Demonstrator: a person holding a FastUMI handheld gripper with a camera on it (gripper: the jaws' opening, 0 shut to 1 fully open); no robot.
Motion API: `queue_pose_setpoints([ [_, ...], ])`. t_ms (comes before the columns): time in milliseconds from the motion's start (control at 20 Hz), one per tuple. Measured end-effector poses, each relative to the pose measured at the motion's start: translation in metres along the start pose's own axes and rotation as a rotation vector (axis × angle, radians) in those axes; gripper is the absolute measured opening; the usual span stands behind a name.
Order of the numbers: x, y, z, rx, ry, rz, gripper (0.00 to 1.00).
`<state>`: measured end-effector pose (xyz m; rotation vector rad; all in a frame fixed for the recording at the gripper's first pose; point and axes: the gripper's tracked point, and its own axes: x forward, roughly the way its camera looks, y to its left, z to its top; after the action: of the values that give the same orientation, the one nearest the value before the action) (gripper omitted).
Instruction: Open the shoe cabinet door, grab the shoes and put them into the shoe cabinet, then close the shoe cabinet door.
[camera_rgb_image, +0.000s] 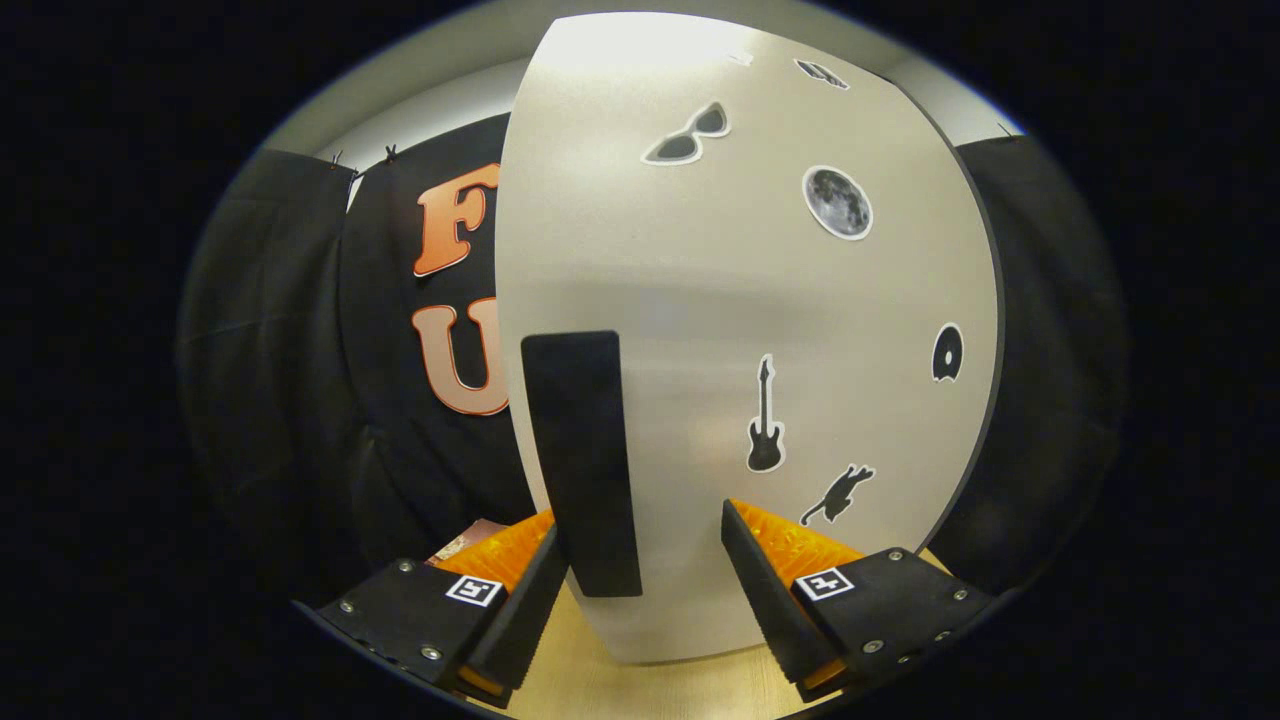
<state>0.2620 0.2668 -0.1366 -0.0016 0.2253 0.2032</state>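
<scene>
one shoe cabinet door (700, 300) with one dark handle (582, 460). six stickers on it: one sunglasses (688, 138), one moon (837, 202), one guitar (765, 420), one cat (838, 494), one disc (946, 352), one unclear. one gripper (645, 590), two fingers, spread apart.

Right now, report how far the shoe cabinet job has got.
Done: nothing certain; the shoe cabinet door faces the camera, apparently shut. In hand: the claw is open, its fingers either side of the door's dark handle, the left finger close beside it, not yet clamped. Left: pull the door open, put the shoes inside, close it. Whether the shoes are already in cannot be told.
</scene>
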Motion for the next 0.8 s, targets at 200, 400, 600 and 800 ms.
queue_pose_setpoints([
  [200,-0.041,-0.001,0.028,-0.001,-0.029,0.011,0.91],
  [400,-0.093,-0.012,0.050,-0.069,-0.067,-0.005,0.91],
  [600,-0.137,-0.022,0.060,-0.099,-0.104,-0.023,0.91],
  [800,-0.167,-0.041,0.057,-0.099,-0.106,-0.059,0.91],
])
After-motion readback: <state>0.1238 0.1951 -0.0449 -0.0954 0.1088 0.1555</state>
